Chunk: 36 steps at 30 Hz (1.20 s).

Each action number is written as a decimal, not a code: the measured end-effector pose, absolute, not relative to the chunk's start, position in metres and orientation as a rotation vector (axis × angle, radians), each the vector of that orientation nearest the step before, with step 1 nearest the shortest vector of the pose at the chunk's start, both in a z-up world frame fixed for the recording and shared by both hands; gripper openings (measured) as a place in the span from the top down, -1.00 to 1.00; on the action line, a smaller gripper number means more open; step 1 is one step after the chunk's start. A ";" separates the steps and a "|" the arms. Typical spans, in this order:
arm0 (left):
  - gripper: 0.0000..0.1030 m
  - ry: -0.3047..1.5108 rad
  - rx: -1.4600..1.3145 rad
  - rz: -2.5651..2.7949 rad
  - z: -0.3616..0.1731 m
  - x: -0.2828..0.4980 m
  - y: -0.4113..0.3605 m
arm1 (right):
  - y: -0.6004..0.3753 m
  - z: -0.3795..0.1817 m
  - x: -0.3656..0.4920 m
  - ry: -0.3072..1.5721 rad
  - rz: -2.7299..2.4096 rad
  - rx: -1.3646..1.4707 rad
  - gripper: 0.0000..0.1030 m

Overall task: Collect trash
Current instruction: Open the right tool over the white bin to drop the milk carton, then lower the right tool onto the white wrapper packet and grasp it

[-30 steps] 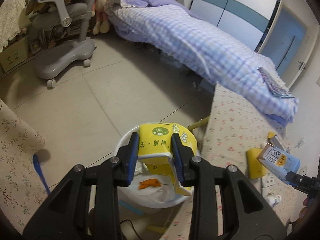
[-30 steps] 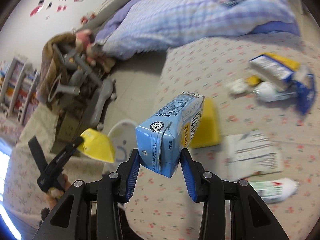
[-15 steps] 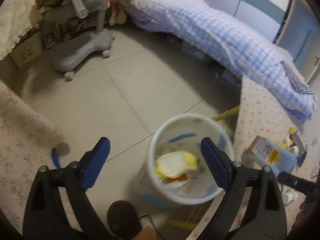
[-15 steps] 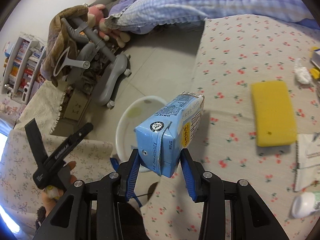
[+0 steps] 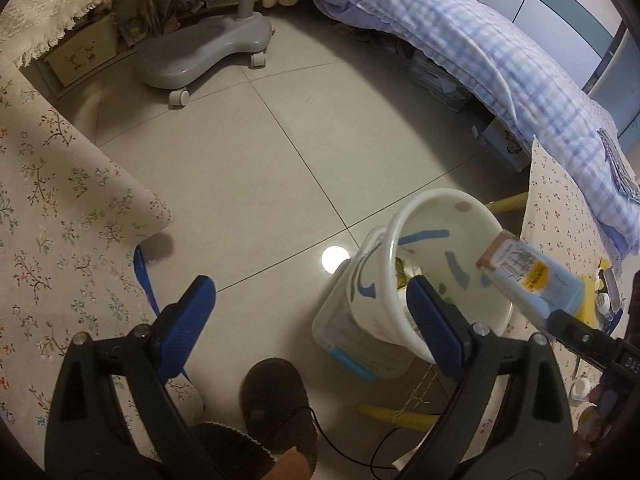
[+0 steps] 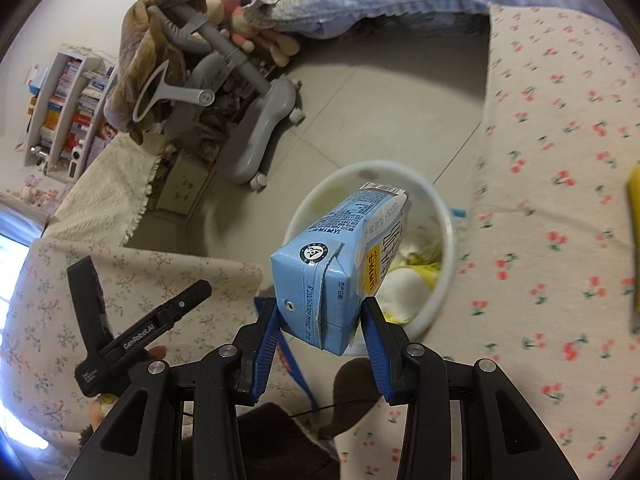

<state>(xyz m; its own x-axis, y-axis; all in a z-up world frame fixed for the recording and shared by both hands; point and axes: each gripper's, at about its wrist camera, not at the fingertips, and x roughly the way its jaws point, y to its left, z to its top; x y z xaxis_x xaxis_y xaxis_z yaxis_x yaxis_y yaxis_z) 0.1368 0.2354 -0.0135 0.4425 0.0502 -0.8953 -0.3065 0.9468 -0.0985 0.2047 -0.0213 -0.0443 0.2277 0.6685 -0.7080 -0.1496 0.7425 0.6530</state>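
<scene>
A white waste bin (image 5: pixel 408 216) stands on the tiled floor beside a cloth-covered table; it also shows in the right wrist view (image 6: pixel 448 264). Yellow and white trash (image 6: pixel 412 280) lies inside it. My right gripper (image 6: pixel 320 320) is shut on a light blue drink carton (image 6: pixel 340 264) and holds it over the bin's rim; the carton shows in the left wrist view (image 5: pixel 536 280). My left gripper (image 5: pixel 308 316) is open and empty, low over the floor just left of the bin.
A grey chair base (image 5: pixel 200 52) stands at the back. A bed with a checked blanket (image 5: pixel 480 44) runs along the right. The floral table (image 6: pixel 560 160) carries a yellow sponge (image 6: pixel 634 232). A floral cloth (image 5: pixel 60 220) hangs left. A brown slipper (image 5: pixel 272 400) is below.
My left gripper let the yellow carton fall into the bin, opened wide and drew back to the left. My right gripper brought the blue carton from over the table to above the bin.
</scene>
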 end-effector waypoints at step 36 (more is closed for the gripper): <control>-0.94 1.150 -0.049 -0.034 -0.008 0.141 0.080 | -0.267 -0.042 0.130 1.260 0.012 0.311 -0.44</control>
<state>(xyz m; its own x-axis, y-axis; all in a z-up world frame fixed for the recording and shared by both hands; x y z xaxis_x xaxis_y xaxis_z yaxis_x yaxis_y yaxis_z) 0.1414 0.0797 -0.0079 0.4077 -0.0523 -0.9116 0.0023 0.9984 -0.0563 0.1296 -0.2670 -0.0423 0.3114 0.1792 -0.9332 0.1609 0.9579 0.2377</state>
